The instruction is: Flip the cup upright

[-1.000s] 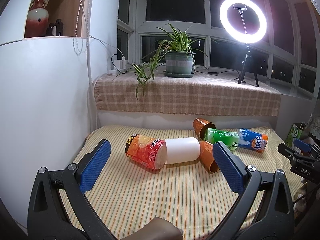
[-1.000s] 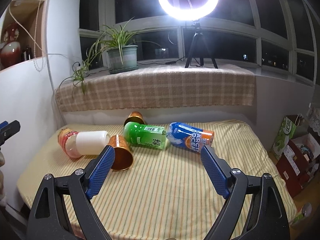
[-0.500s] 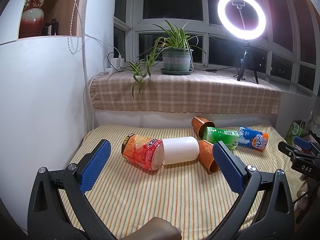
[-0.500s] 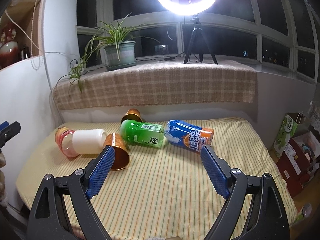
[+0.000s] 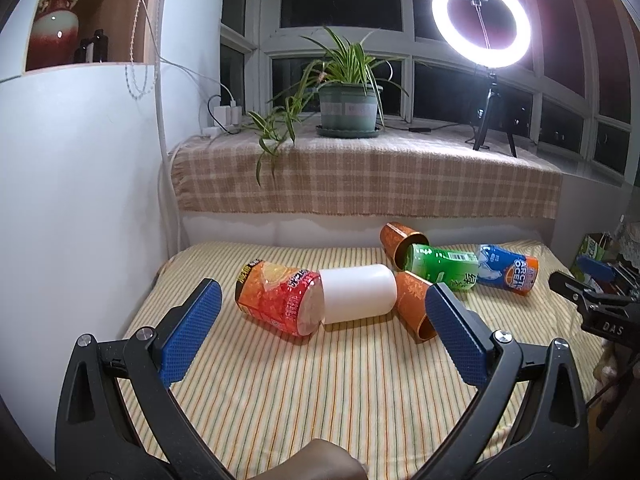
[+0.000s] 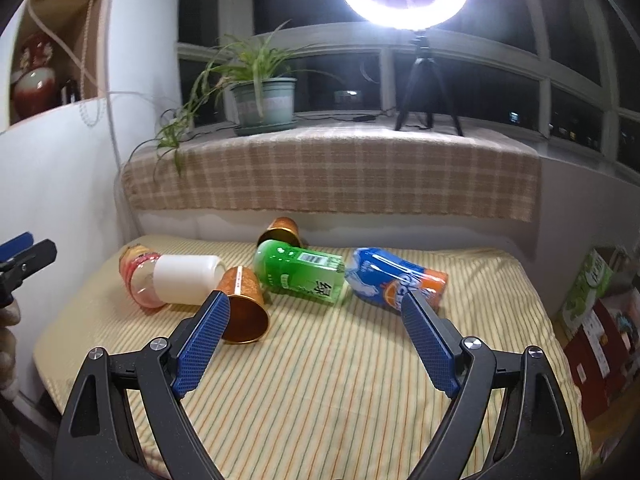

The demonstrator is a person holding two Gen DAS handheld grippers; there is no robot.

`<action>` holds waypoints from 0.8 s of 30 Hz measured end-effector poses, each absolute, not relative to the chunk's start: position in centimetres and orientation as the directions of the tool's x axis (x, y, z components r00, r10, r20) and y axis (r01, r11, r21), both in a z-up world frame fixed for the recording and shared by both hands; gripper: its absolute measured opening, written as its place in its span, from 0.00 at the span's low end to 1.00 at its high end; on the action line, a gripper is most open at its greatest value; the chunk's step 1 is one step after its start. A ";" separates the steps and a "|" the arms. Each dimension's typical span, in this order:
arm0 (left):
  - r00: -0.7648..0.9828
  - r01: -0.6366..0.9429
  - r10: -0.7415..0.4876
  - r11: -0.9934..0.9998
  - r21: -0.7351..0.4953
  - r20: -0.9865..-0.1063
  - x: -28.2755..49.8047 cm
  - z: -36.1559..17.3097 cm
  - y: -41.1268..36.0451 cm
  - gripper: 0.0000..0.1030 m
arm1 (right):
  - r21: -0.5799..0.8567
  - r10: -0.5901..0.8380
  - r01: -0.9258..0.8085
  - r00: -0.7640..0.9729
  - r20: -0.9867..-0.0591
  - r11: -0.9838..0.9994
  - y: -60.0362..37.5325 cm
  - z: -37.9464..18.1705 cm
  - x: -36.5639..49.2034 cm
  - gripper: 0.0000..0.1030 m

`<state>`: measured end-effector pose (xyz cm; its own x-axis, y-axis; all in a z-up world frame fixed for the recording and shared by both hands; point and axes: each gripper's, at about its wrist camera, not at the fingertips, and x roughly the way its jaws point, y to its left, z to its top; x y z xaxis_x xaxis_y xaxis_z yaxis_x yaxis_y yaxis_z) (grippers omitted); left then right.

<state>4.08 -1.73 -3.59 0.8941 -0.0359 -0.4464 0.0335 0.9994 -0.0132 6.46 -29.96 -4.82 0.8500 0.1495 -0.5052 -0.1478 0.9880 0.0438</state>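
Several cups lie on their sides on the striped bed (image 5: 320, 392). A red-orange cup (image 5: 276, 302) touches a white cup (image 5: 358, 294). An orange cup (image 5: 414, 308) lies beside them, its mouth toward me in the right wrist view (image 6: 244, 306). A second orange cup (image 5: 400, 242) lies behind a green cup (image 5: 444, 266) and a blue cup (image 5: 508, 270). My left gripper (image 5: 320, 336) is open and empty, short of the red and white cups. My right gripper (image 6: 316, 344) is open and empty, short of the green cup (image 6: 300, 272) and blue cup (image 6: 396, 280).
A checked cloth covers the window ledge (image 5: 360, 184), which holds a potted plant (image 5: 348, 104) and a ring light on a tripod (image 5: 482, 24). A white wall (image 5: 80, 200) bounds the bed on the left. Boxes (image 6: 592, 320) stand off the bed's right side.
Both grippers have moved forward toward the cups, which now look larger. The right wrist view is slightly blurred by motion. Both stay open; the cups have not moved.
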 end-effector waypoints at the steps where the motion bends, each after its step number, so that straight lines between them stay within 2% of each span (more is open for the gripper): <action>1: 0.892 0.039 -0.041 0.999 -0.013 -0.451 4.2 -3.8 -1.6 1.00 | 0.032 0.157 -0.163 0.847 -0.508 0.986 -29.9 -4.9 6.7 0.85; 10: 0.871 0.061 -0.054 0.998 -0.003 -0.489 4.4 -5.3 -1.1 1.00 | -0.117 0.223 -0.347 0.790 -0.571 0.931 -28.5 -5.5 11.6 0.85; 16: 0.854 0.046 -0.036 0.999 0.007 -0.518 4.8 -6.4 -0.5 1.00 | -0.191 0.262 -0.485 0.716 -0.647 0.853 -26.9 -6.5 16.0 0.84; 18: 0.850 0.035 -0.028 0.999 0.003 -0.526 4.9 -6.7 -0.2 1.00 | -0.218 0.259 -0.525 0.688 -0.678 0.823 -26.3 -7.1 17.5 0.80; 24: 0.842 0.001 0.000 1.000 0.002 -0.539 5.3 -7.3 1.0 1.00 | -0.276 0.221 -0.643 0.582 -0.783 0.715 -24.3 -9.8 21.8 0.79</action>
<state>5.28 0.97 -7.32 0.8424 0.0004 -0.5388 0.0007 1.0000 0.0018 21.77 -24.27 -9.80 0.5815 0.2207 -0.7830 -0.6425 0.7149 -0.2757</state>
